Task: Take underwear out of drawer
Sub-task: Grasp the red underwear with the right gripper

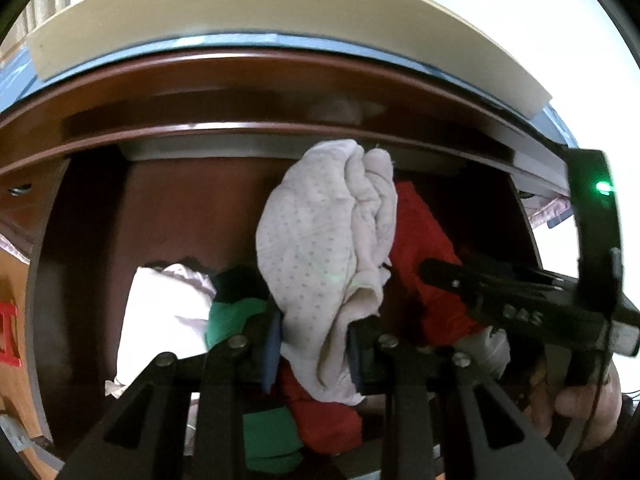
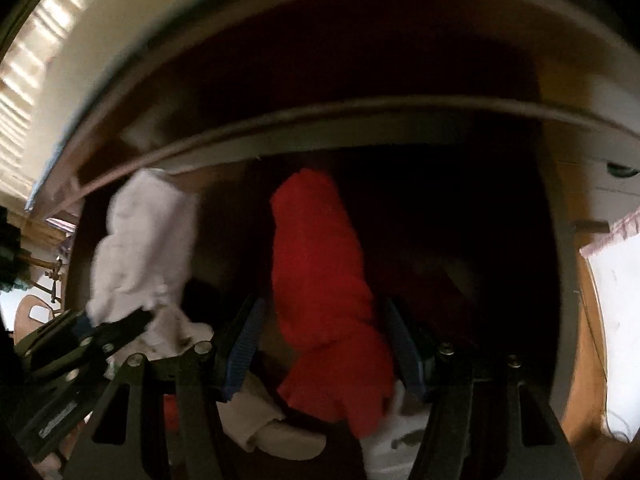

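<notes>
Landmark: the drawer [image 1: 80, 216], dark brown wood, pulled out below the desk edge.

Your left gripper [image 1: 316, 344] has its jaws closed on a pale dotted piece of underwear [image 1: 320, 232]. The cloth is pinched between the blue pads and bunches up above the drawer's contents, with its top near the drawer's back edge. Judgement: this piece is lifted off the pile but not yet clear of the drawer.

Your right gripper [image 2: 320, 344] has its jaws apart, standing either side of a red garment [image 2: 320, 272] in the drawer's middle. The pads do not appear to press on the cloth; the right wrist view is blurred, so contact is uncertain.

Remaining inside the drawer, seen in the left wrist view:
- a green cloth [image 1: 236, 316] beneath and left of the held piece
- a white folded cloth [image 1: 164, 312] toward the drawer's left wall
- the red garment, right of the held piece

Progress, as a judgement: one piece gripped and partly out. You have yet to carry it past the drawer's front. The red garment looks like your next pick, not yet grasped.
</notes>
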Demonstrator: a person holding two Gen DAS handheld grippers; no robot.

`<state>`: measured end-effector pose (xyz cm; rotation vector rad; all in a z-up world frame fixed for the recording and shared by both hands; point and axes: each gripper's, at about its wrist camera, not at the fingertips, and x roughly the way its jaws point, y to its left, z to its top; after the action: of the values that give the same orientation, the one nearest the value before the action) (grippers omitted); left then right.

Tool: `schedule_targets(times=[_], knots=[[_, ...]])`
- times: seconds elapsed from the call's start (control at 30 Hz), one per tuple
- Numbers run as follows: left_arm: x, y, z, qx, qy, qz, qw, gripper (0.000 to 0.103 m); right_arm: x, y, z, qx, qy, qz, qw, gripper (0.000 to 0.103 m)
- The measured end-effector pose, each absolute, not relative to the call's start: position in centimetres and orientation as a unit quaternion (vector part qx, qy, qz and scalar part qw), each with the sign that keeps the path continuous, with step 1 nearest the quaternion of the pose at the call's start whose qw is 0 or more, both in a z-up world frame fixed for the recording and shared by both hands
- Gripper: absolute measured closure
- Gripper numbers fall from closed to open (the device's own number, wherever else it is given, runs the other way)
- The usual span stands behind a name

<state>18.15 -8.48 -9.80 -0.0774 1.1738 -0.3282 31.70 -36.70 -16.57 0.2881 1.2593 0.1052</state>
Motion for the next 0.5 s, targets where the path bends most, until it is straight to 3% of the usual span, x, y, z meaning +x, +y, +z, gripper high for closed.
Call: schedule_targets(times=[0.5], knots=[[17.1, -7.8, -8.4, -0.034, 0.538, -0.153, 0.828, 0.077, 34.2, -31.6, -19.7, -0.044, 0.670, 0.043, 0.740, 0.039]])
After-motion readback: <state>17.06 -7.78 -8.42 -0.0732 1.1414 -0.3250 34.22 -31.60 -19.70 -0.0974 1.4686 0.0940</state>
